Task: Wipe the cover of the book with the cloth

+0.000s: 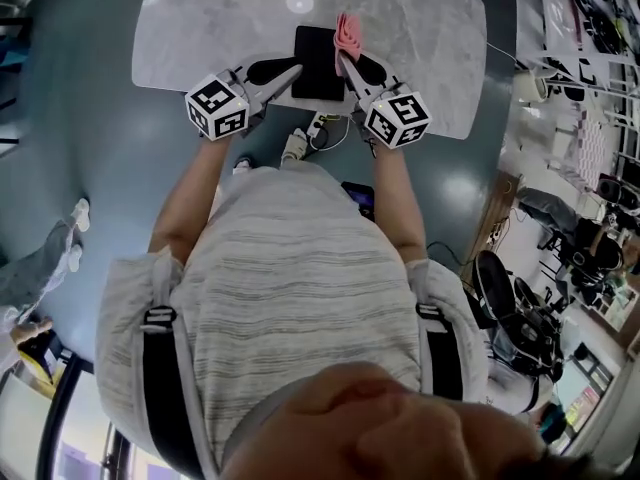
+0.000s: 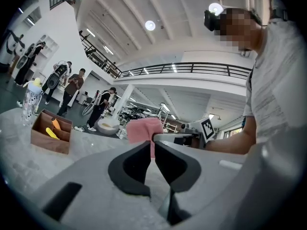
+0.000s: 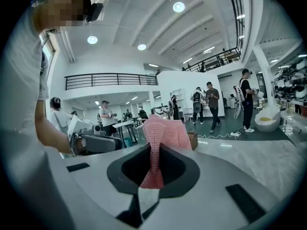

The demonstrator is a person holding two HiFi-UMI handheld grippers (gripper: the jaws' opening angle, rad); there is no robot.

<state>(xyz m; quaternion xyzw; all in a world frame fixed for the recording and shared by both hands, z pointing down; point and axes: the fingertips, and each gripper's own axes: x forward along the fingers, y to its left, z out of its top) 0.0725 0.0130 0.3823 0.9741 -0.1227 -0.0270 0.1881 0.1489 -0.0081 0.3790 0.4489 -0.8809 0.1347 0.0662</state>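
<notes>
The operator wears a grey, finely striped, short-sleeved shirt (image 1: 300, 268) with two black shoulder straps (image 1: 162, 378). The left gripper (image 1: 296, 69) and right gripper (image 1: 343, 60) each have a grey body, black-lined fingers (image 2: 128, 164) and a black-and-white marker cube (image 1: 217, 106).

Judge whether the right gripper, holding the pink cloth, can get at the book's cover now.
Probably yes: the right gripper, shut on the cloth, sits beside the book; its cover lies bare, with the left gripper at the far edge.
</notes>
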